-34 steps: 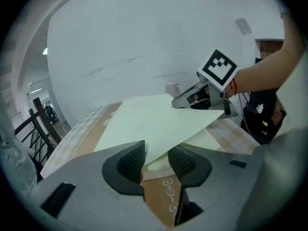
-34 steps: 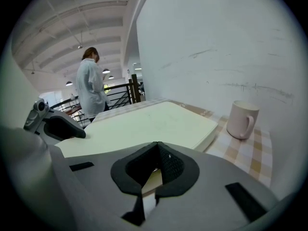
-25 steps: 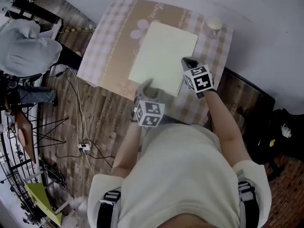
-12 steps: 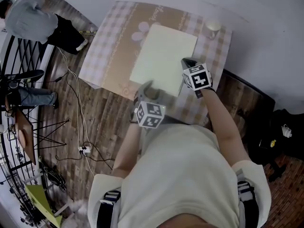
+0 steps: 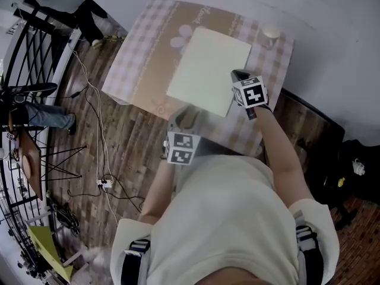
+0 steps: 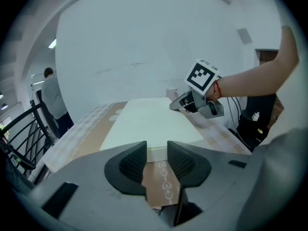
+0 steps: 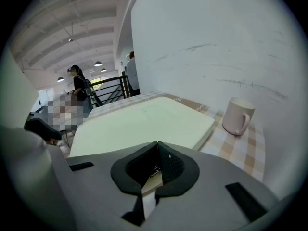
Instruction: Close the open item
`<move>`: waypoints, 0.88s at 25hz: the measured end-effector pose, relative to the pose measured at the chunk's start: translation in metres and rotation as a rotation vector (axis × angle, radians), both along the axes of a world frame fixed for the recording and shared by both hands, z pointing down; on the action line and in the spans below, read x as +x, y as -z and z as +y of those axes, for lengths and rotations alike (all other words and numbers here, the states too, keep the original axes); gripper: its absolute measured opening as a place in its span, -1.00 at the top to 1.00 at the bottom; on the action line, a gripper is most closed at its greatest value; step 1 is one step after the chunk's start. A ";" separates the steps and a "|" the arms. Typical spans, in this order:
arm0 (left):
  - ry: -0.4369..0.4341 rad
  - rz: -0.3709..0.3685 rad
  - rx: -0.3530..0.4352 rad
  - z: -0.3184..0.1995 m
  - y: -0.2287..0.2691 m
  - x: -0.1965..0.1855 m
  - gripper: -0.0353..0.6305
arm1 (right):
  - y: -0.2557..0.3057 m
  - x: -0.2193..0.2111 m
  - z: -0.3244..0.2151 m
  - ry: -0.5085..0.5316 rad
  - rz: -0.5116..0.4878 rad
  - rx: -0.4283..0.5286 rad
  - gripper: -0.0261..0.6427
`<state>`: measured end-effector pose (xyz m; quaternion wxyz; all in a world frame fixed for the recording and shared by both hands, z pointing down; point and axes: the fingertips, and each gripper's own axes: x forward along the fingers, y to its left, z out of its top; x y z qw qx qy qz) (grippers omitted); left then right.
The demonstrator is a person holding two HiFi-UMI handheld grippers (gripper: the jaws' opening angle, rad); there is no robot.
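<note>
A pale, closed book [image 5: 208,70] lies flat on the checked tablecloth [image 5: 142,58] in the upper middle of the head view, its long sides running up toward the wall. A white mug [image 5: 270,34] stands just past its upper right corner. The left gripper [image 5: 181,116] sits below the book's lower left corner, near the table's front edge and clear of the cover. In its own view the left gripper [image 6: 156,153] shows its jaws a moderate way apart after just closing a little. Only the brown patterned band of the cloth shows between the pads, and the book's near edge [image 6: 149,121] lies just beyond the tips, untouched. The right gripper [image 5: 239,76] is at the book's right edge, close to the lower right corner. In its own view the right gripper [image 7: 156,165] has its jaws brought together, tips meeting, with nothing visibly clamped. The book [image 7: 144,121] spreads out just ahead of them and the mug [image 7: 238,115] stands at the right of the frame.
</note>
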<state>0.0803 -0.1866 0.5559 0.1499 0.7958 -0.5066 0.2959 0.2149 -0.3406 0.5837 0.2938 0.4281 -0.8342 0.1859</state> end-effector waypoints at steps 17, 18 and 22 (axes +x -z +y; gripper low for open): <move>0.107 0.165 0.026 0.004 0.022 -0.049 0.81 | 0.010 -0.015 0.084 -0.036 0.043 0.024 0.92; 0.100 0.171 0.020 0.008 0.022 -0.053 0.81 | 0.011 -0.019 0.094 -0.043 0.037 0.019 0.92; 0.056 0.190 0.000 0.023 0.024 -0.067 0.82 | 0.022 -0.040 0.133 -0.068 -0.002 0.016 0.92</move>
